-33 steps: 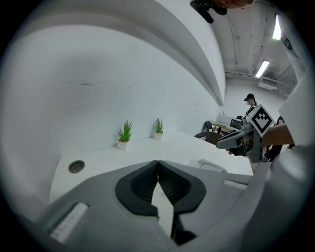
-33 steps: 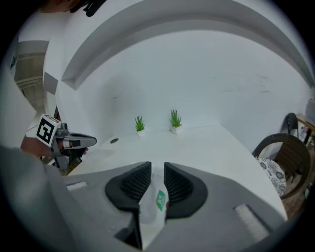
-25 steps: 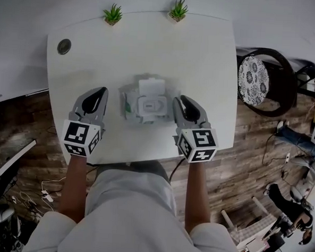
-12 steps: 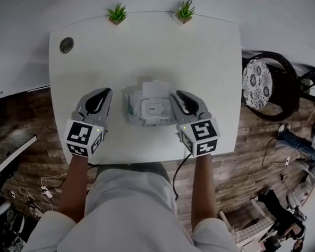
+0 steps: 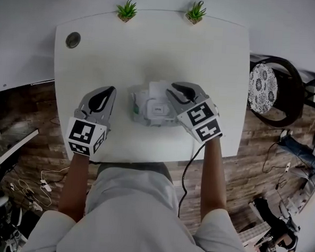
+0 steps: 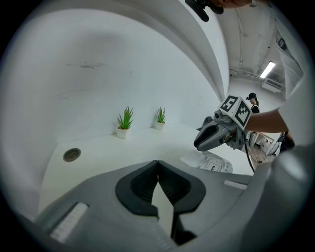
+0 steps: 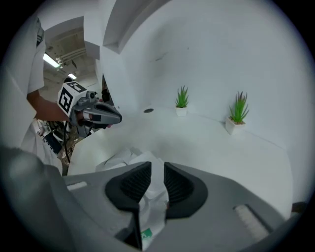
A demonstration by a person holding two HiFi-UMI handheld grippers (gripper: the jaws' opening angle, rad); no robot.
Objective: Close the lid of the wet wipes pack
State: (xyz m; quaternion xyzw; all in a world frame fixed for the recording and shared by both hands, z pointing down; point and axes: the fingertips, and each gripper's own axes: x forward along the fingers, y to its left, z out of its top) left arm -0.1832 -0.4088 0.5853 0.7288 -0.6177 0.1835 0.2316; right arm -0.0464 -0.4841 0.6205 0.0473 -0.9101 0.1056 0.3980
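The white wet wipes pack point(image 5: 150, 110) lies mid-table, its lid point(image 5: 157, 89) flipped open toward the far side. My right gripper point(image 5: 177, 88) reaches in from the right, its tips over the pack's far right part beside the lid. In the right gripper view point(image 7: 157, 165) the jaws stand a narrow gap apart, with the pack point(image 7: 123, 157) showing below and between them; I see nothing gripped. My left gripper point(image 5: 109, 91) rests left of the pack, apart from it, jaws touching at the tips point(image 6: 157, 163). From there the pack point(image 6: 216, 165) lies under the right gripper point(image 6: 211, 137).
Two small potted plants point(image 5: 126, 10) point(image 5: 196, 12) stand at the white table's far edge point(image 5: 153, 21). A round grommet point(image 5: 73, 40) sits at its far left corner. A dark chair with a patterned cushion point(image 5: 263, 86) stands off the right side, above wooden floor.
My right gripper has swung left and forward from beside the pack to over its far right part. The left gripper has stayed in place.
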